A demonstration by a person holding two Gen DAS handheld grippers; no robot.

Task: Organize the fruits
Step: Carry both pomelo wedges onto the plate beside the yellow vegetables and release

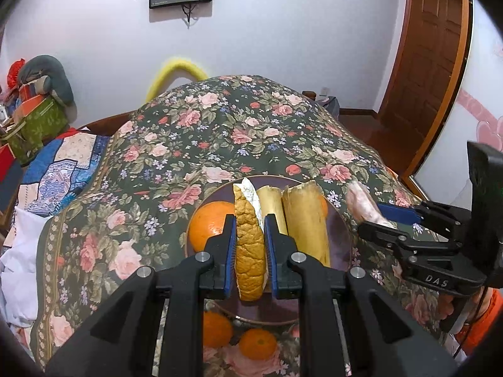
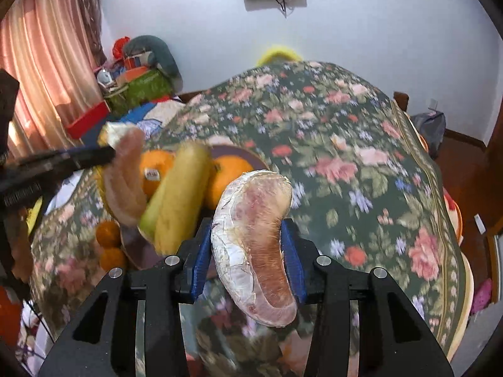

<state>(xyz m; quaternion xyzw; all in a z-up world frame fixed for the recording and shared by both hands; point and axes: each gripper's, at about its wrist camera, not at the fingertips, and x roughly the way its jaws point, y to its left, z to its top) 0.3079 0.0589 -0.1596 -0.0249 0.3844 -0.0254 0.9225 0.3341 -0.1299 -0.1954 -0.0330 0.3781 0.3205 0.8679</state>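
now | left gripper (image 1: 250, 245) clamped on pomelo wedge (image 1: 250, 245) above plate (image 1: 341, 235) | right gripper (image 2: 248, 251) clamped on pink pomelo segment (image 2: 254, 245), right of plate | risk: soft flesh slipping or squashing, nudging bananas (image 1: 306, 220) off

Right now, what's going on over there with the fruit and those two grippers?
A person is sorting fruit on a floral-cloth table. The left hand-held gripper is shut on a peeled pomelo wedge with tan pith, above a dark round plate holding two large oranges and yellowish pomelo rind pieces. The right hand-held gripper is shut on a pink pomelo segment, off to the plate's right.
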